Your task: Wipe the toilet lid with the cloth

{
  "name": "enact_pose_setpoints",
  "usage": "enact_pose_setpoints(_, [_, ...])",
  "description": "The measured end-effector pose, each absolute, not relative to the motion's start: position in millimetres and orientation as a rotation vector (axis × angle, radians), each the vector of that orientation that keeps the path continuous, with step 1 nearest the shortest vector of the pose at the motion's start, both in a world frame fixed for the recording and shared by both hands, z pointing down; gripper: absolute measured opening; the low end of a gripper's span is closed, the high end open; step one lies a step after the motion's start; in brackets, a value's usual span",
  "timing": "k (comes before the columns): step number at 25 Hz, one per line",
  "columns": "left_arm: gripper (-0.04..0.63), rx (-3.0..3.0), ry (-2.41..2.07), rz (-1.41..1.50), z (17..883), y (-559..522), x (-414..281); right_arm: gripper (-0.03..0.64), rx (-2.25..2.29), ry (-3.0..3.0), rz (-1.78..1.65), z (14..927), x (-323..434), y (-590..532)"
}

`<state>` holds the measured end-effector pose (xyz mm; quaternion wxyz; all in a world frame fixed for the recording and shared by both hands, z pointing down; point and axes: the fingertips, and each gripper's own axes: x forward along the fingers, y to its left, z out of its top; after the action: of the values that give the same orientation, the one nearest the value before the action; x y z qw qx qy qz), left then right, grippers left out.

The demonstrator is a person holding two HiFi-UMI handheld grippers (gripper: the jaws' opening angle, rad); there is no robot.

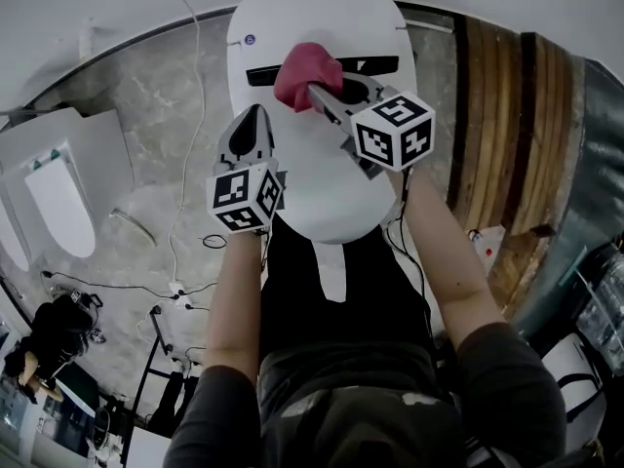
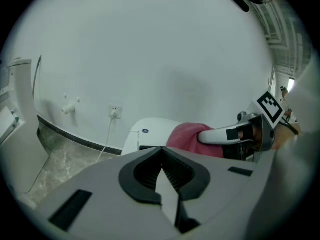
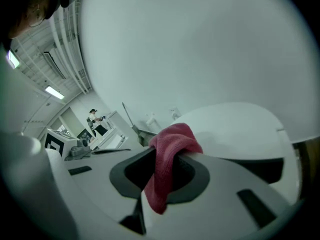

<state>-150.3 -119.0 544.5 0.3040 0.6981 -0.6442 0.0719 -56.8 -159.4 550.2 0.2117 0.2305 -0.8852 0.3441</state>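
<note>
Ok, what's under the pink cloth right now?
The white toilet lid, near the dark slot. The right gripper holds the cloth bunched there; the patch beneath it is covered, so contact can't be confirmed.

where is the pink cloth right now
In the head view, the pink fabric cloth is pinched in the right gripper, over the white toilet lid, just right of the shut left gripper.

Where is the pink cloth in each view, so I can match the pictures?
Head view: top centre, the cloth at the tip of the right claw, over the toilet lid.
Left gripper view: low, right of centre, beside the lid.
Right gripper view: centre, pinched between the right claw's jaws.
Shared landmark: the white toilet lid, visible in all three.
</note>
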Motion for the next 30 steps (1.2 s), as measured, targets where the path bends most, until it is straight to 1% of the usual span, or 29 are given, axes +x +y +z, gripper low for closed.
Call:
enact_pose_setpoints(4, [0.008, 1.825, -1.703, 0.2, 554.3, -97.8, -199.3, 0.055, 0.584, -2.45, 0.984, 563.1, -126.1, -128.7])
enact_pose_setpoints(7, [0.008, 1.815, -1.688, 0.205, 562.7, -86.4, -226.7, 0.055, 0.561, -2.424, 0.995, 578.8, -160.2, -113.5])
enact_pose_setpoints(9, [0.008, 1.817, -1.669, 0.21, 568.8, -80.4, -237.4, 0.055, 0.56, -2.395, 0.998, 591.6, -171.6, -107.6])
enact_pose_setpoints(12, [0.008, 1.827, -1.645, 0.226, 577.3, -72.7, -245.6, 0.055, 0.602, -2.352, 1.006, 607.3, -169.2, -105.8])
enact_pose_setpoints(16, [0.008, 1.82, -1.63, 0.234, 584.4, -66.6, -240.8, 0.055, 0.694, -2.301, 1.037, 619.1, -135.2, -110.2])
enact_pose_setpoints(21, [0.008, 1.85, -1.593, 0.24, 582.8, -68.4, -206.7, 0.055, 0.806, -2.263, 1.048, 624.6, -68.9, -124.2])
enact_pose_setpoints(25, [0.008, 1.87, -1.567, 0.255, 582.9, -70.0, -167.3, 0.055, 0.874, -2.242, 1.055, 626.9, -12.8, -131.0])
enact_pose_setpoints(30, [0.008, 1.911, -1.519, 0.284, 582.4, -70.0, -101.0, 0.055, 0.986, -2.219, 1.089, 628.8, 67.2, -140.5])
